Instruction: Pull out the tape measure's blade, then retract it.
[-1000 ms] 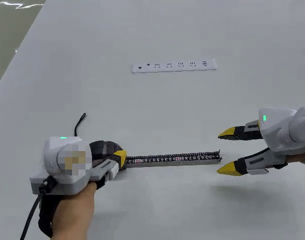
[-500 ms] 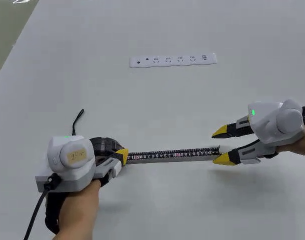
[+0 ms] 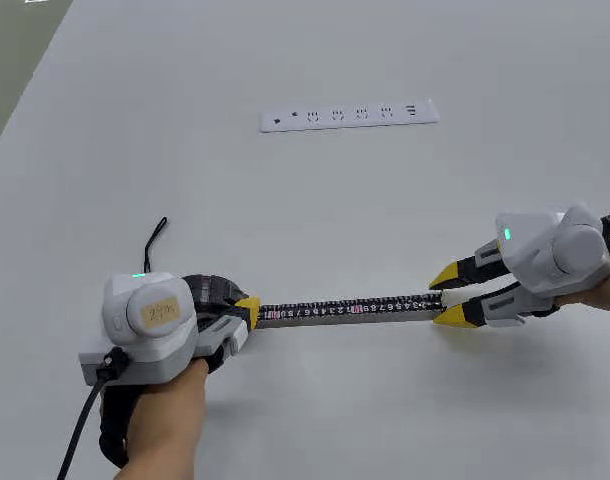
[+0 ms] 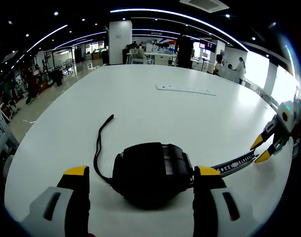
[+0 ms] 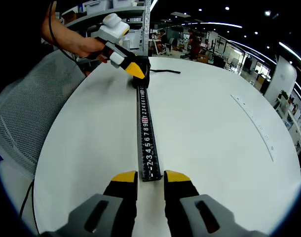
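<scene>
1. We see that the right gripper (image 3: 447,298) has moved in on the blade (image 3: 345,307), and its jaws are narrower than before.
2. Those jaws are slightly apart and flank the blade's tip.
3. The left gripper (image 4: 141,170) is spread, straddling the case (image 4: 153,182), with a gap on one side.
4. The blade lies flat on the table (image 3: 315,200) between both grippers.

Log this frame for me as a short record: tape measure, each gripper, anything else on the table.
tape measure case: on the table, between the jaws of the left gripper; firm grip unclear
blade: pulled out, lying flat toward the right gripper
right gripper: jaws slightly apart, flanking the blade's tip
other: power strip farther back on the table
</scene>
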`<action>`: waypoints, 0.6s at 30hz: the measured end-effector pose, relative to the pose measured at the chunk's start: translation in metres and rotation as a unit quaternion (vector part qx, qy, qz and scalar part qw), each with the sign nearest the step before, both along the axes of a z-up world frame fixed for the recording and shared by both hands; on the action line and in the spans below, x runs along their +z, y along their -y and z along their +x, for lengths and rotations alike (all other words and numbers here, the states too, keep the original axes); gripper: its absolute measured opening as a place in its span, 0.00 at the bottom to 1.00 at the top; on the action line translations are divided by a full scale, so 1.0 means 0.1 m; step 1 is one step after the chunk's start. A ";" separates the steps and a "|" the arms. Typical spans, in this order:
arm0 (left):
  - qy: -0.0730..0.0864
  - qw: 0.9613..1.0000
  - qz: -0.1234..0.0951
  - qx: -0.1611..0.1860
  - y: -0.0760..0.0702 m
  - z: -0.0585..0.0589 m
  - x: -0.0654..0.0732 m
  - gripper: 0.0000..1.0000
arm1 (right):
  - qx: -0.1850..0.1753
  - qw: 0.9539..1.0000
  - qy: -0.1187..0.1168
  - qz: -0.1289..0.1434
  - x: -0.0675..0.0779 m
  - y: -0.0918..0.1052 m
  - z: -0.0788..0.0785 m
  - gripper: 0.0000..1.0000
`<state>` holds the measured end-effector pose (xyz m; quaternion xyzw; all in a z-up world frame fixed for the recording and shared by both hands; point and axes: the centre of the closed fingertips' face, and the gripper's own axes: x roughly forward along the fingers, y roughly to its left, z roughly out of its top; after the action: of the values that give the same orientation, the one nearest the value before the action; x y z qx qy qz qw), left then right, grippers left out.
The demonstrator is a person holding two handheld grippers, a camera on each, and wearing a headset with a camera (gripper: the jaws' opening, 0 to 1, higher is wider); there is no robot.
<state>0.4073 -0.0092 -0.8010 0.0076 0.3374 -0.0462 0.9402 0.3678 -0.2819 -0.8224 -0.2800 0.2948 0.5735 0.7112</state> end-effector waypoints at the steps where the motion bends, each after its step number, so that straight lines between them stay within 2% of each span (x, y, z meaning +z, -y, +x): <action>1: -0.001 1.000 -0.001 0.000 0.01 0.00 -0.01 0.83 | -0.002 1.000 -0.001 0.000 -0.01 0.01 0.00 0.20; 6: -0.003 1.000 -0.004 0.003 0.04 -0.02 -0.04 0.83 | -0.014 1.000 -0.003 0.007 -0.04 0.01 0.02 0.16; 18: -0.002 1.000 -0.007 0.015 0.05 0.01 -0.07 0.81 | -0.014 1.000 -0.005 0.018 -0.03 0.00 0.01 0.15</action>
<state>0.4082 -0.0140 -0.8081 -0.0046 0.3389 -0.0344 0.9402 0.3686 -0.2824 -0.8254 -0.2603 0.2921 0.5699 0.7226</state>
